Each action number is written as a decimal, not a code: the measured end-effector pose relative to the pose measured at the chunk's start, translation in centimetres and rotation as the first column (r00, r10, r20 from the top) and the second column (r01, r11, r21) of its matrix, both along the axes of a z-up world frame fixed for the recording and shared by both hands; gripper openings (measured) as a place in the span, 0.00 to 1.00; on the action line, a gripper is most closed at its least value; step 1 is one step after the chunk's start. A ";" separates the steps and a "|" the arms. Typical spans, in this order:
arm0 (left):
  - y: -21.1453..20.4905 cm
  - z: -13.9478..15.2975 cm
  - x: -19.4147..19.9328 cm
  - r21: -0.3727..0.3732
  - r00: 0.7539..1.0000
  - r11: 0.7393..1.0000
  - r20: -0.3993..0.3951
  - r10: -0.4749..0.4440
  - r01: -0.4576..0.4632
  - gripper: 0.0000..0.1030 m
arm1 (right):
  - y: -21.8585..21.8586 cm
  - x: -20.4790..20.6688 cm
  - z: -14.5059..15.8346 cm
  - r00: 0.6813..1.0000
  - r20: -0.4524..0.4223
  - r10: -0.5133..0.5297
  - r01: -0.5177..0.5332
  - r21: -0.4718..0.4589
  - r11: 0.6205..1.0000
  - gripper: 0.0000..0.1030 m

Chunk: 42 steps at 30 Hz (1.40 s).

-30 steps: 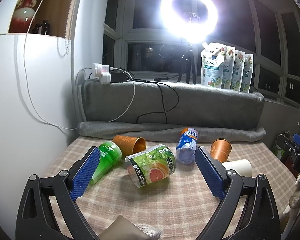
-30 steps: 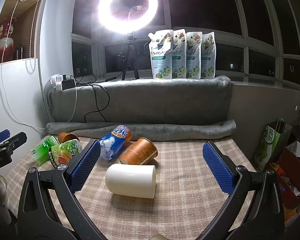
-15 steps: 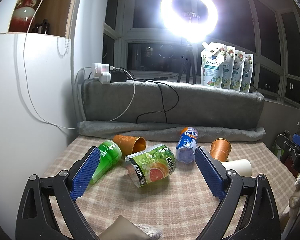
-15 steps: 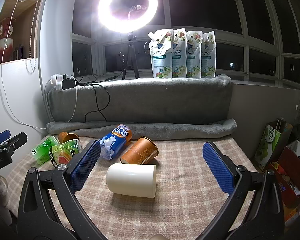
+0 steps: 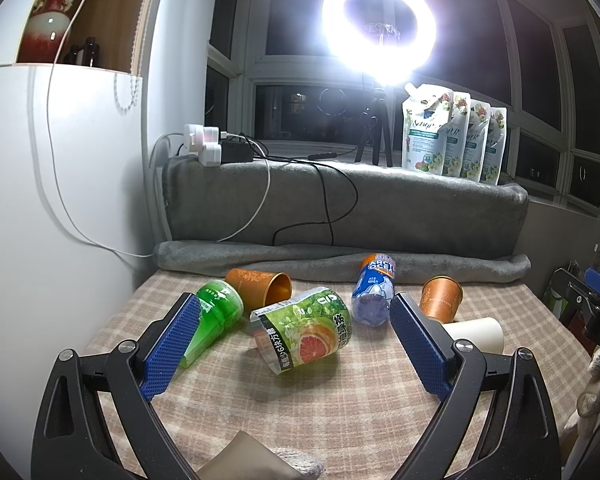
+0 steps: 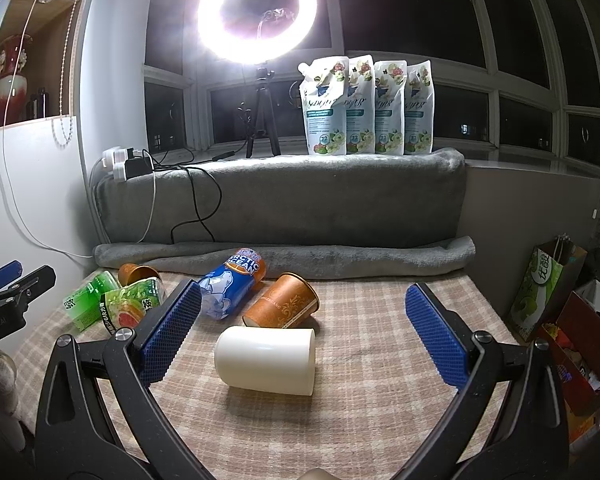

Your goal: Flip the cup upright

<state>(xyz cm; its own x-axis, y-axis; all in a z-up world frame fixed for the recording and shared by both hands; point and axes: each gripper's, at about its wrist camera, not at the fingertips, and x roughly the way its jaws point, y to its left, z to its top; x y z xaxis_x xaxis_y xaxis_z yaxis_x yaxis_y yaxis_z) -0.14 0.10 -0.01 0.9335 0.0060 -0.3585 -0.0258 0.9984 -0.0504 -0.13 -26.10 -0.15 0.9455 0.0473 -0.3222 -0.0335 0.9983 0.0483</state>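
1. The white cup (image 6: 265,360) lies on its side on the checked counter (image 6: 364,400), directly ahead of the right tool (image 6: 304,338) and between the lines of its 2 blue pads (image 6: 171,332), apart from both.
2. Its long axis runs left to right across the right wrist view, closed base to the left, open mouth to the right. Nothing shows inside it, though the mouth faces away.
3. The right tool is spread wide and grasps nothing. I judge it the nearer one for this cup.
4. The left tool (image 5: 296,344) is likewise released and empty. From its view the white cup (image 5: 476,334) sits far right, partly behind the right pad.
5. Ahead of the left tool lie a grapefruit-print cup (image 5: 304,334) and a green bottle (image 5: 212,316), both tipped over.
6. 2 copper cups (image 6: 282,302) also lie sideways; the nearer one is just behind the white cup, mouth up and right, seemingly empty.
7. A blue bottle (image 6: 230,288) lies beside that copper cup.
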 end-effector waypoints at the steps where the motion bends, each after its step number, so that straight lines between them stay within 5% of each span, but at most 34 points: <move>1: 0.0 0.0 0.0 0.000 1.000 1.000 -0.001 0.000 0.000 0.93 | 0.0 0.0 0.0 1.000 0.000 0.000 0.000 0.001 1.000 1.00; 27: 1.9 -1.0 -0.1 -0.007 0.999 1.000 -0.046 0.025 -0.025 0.93 | 3.8 3.3 -1.3 0.985 -0.114 0.127 -0.121 0.065 0.991 1.00; 36: 4.2 -2.3 -0.2 -0.007 0.992 0.998 -0.109 0.059 -0.061 0.93 | 7.2 6.5 -2.5 0.947 -0.201 0.250 -0.224 0.142 0.964 1.00; 42: 6.0 -3.4 -0.7 -0.010 0.984 0.995 -0.153 0.093 -0.095 0.93 | 10.1 9.7 -3.5 0.889 -0.274 0.368 -0.345 0.130 0.930 1.00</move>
